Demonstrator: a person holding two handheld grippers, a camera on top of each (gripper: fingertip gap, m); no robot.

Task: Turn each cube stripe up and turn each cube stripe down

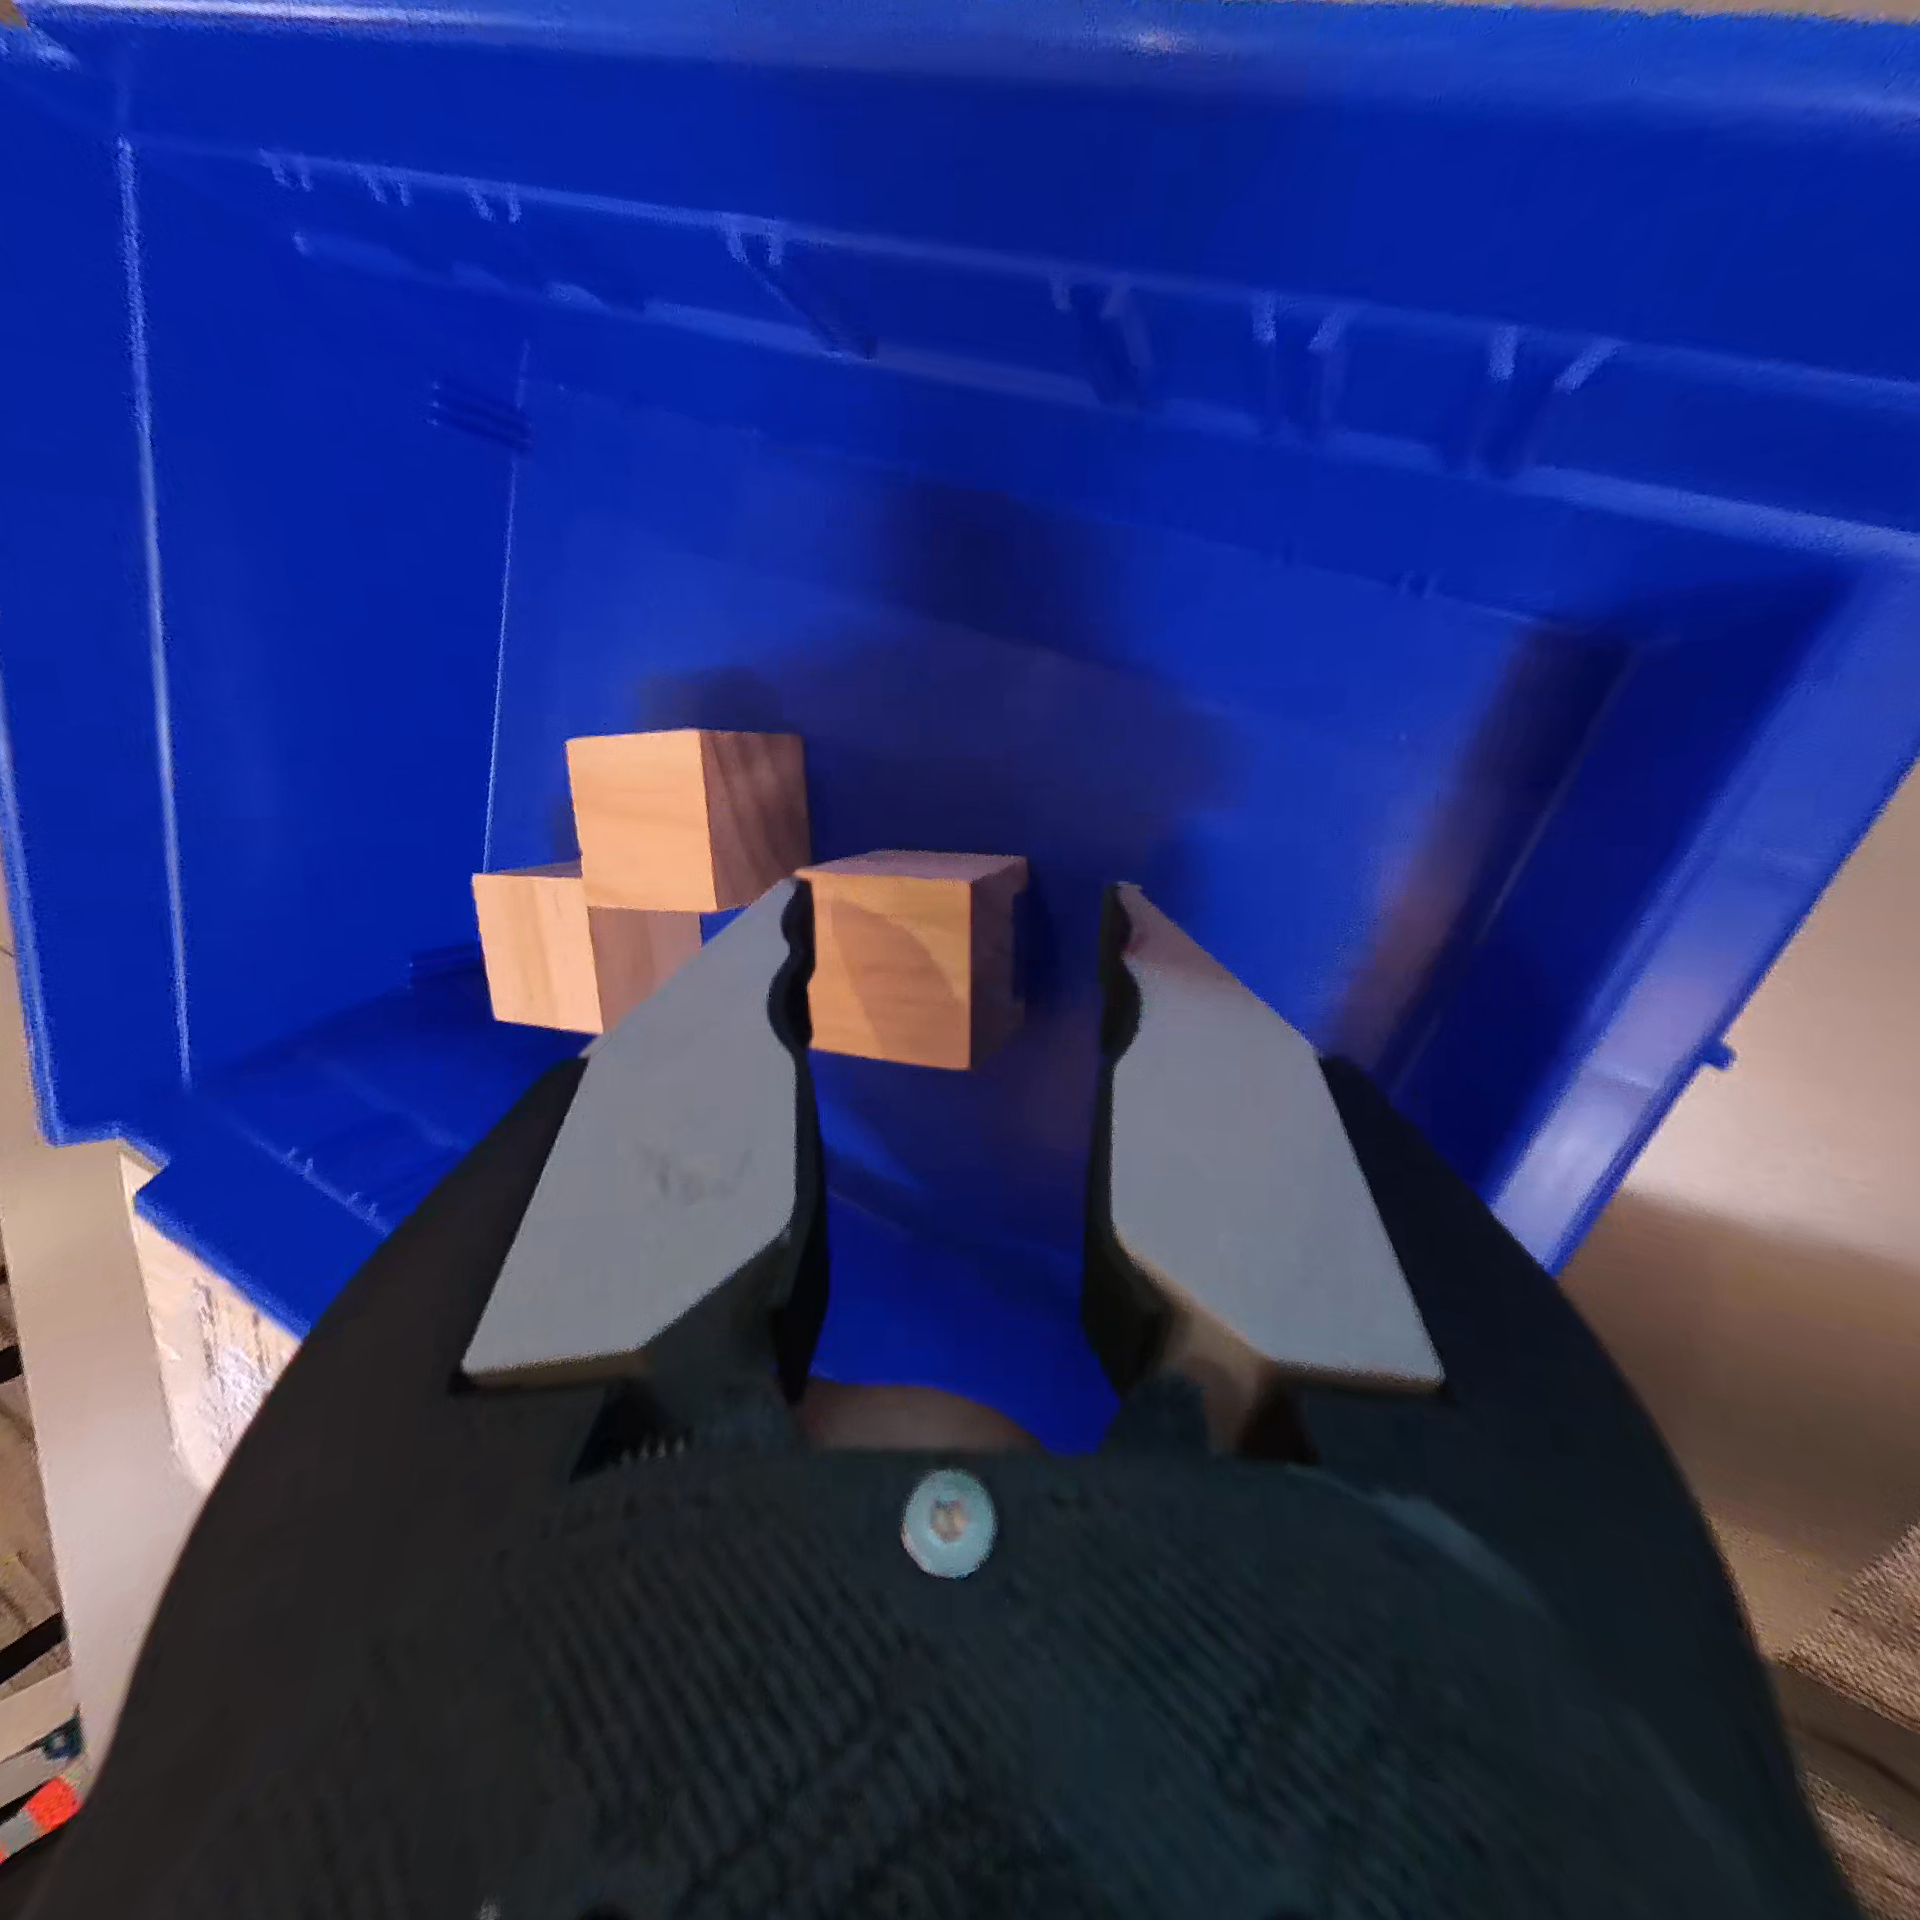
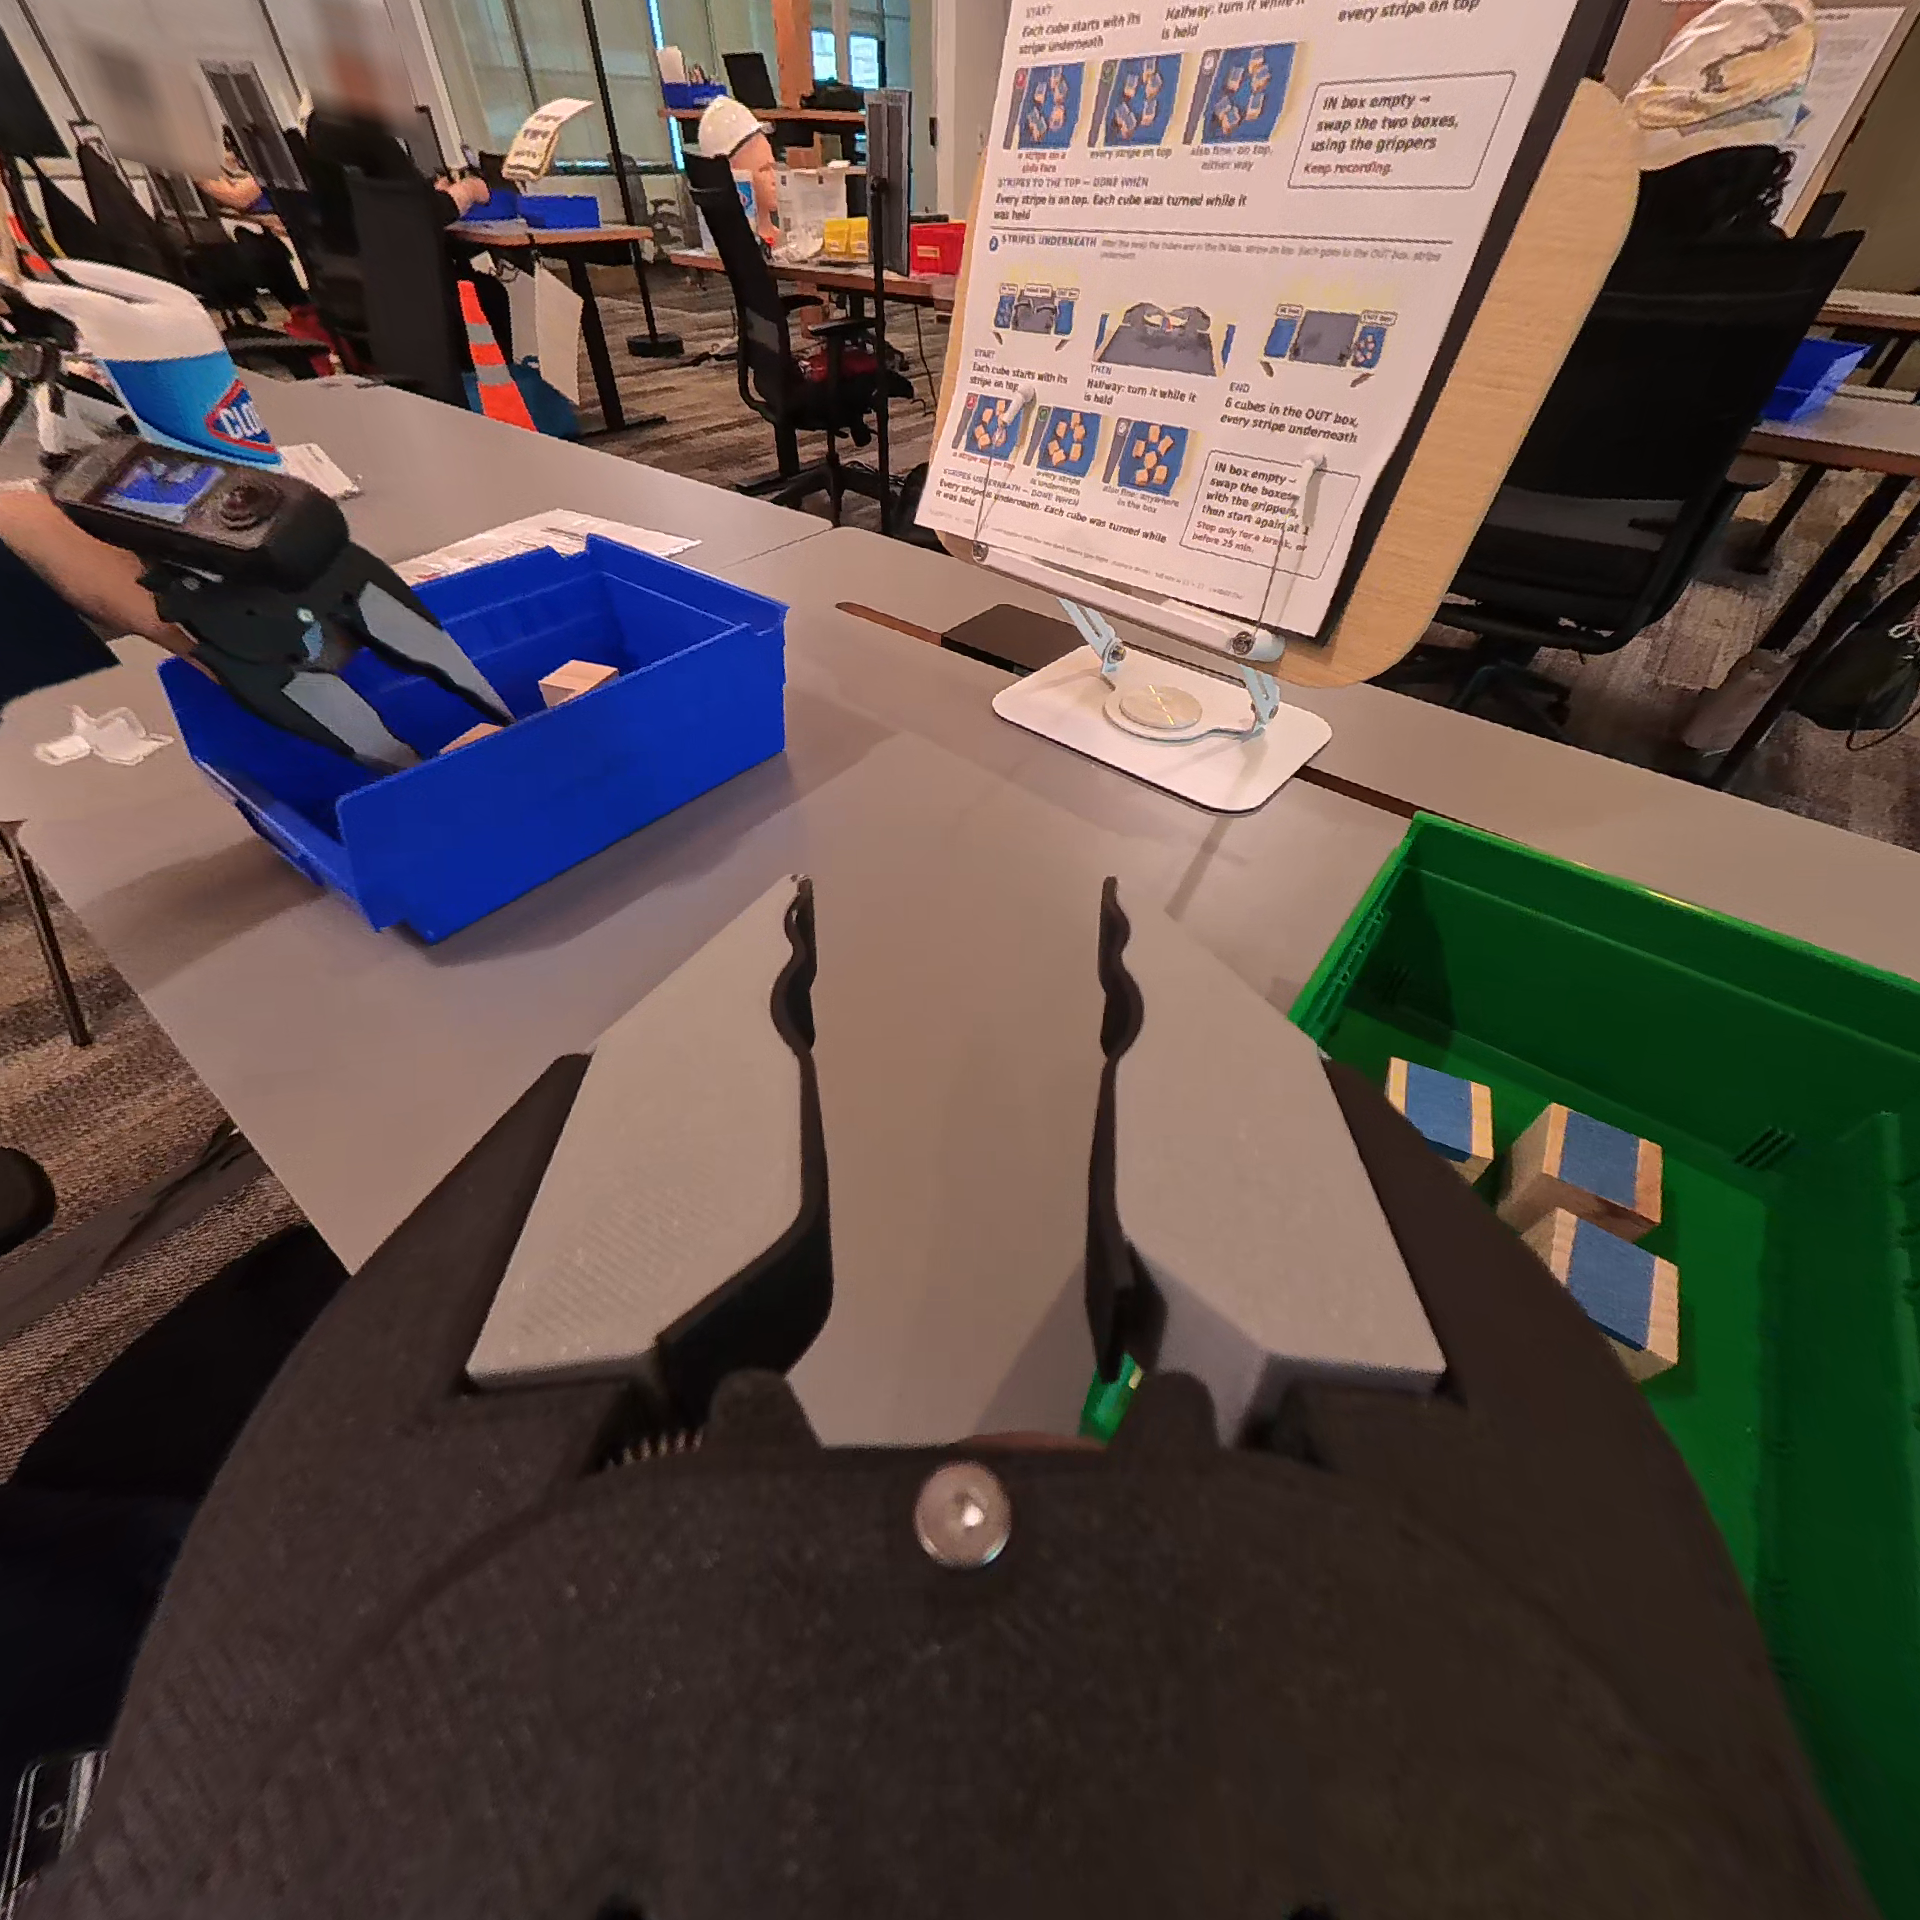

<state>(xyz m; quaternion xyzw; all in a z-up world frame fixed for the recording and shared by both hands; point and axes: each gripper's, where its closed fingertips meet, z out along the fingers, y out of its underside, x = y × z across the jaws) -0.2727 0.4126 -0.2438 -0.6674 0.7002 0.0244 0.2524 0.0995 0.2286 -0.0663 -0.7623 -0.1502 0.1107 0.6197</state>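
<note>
My left gripper [image 1: 956, 904] is open and reaches down into the blue bin [image 1: 1351, 520]. Three plain wooden cubes lie on the bin floor with no stripe showing. The nearest cube [image 1: 899, 961] sits just past my fingertips, close to the left finger. Two more cubes [image 1: 675, 821] [image 1: 535, 945] are to its left, touching each other. My right gripper [image 2: 954, 904] is open and empty above the grey table [image 2: 935, 821]. To its right the green bin [image 2: 1621, 997] holds three cubes with a blue stripe up [image 2: 1439, 1117] [image 2: 1595, 1164] [image 2: 1616, 1283]. The left gripper also shows in the right wrist view [image 2: 457, 743].
A stand with an instruction sheet [image 2: 1226, 312] is at the back of the table. A white and blue tub [image 2: 166, 353] and papers [image 2: 540, 545] are at the far left. Office chairs, desks and people are beyond the table.
</note>
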